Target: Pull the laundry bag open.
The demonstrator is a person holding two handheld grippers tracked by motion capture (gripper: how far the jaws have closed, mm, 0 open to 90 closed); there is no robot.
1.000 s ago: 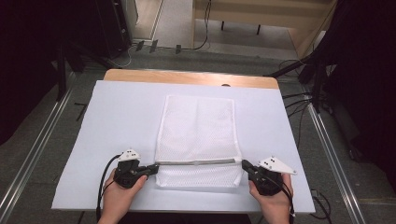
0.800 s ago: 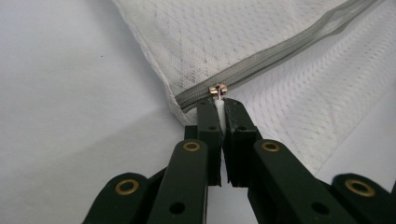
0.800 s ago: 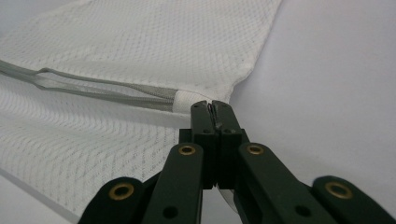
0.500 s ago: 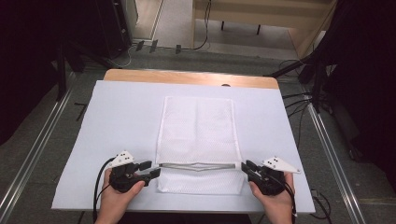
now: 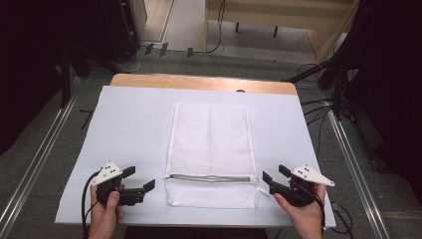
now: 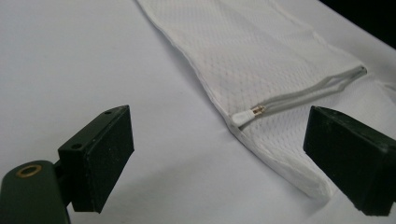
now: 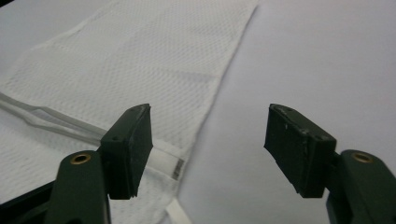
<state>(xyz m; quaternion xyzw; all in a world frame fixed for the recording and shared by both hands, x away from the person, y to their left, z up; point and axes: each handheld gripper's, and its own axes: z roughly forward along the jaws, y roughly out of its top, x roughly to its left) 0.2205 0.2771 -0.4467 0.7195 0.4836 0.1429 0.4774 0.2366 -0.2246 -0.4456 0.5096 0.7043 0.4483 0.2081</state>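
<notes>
Mesh bag [image 5: 210, 152], white and flat, lay in the middle of the counter [image 5: 129, 129] on a pale sheet, long side running away from the person. Its grey zipper [image 5: 211, 177] crossed the near end, slightly parted along the middle. In the left gripper view the zipper pull [image 6: 246, 115] sat at the bag's left edge.

Left tool [image 5: 141, 179] rested on the sheet just left of the bag's near corner, held in the left hand [image 5: 105, 211]. Its jaws were spread wide and gripped nothing; the bag's edge lay between them in its own view, apart from both pads.

Right tool [image 5: 272, 175] sat just right of the bag's near right corner, held in the right hand [image 5: 301, 211]. Its jaws were likewise spread and empty, one pad over the bag's edge near a small white tab [image 7: 176, 214].
</notes>
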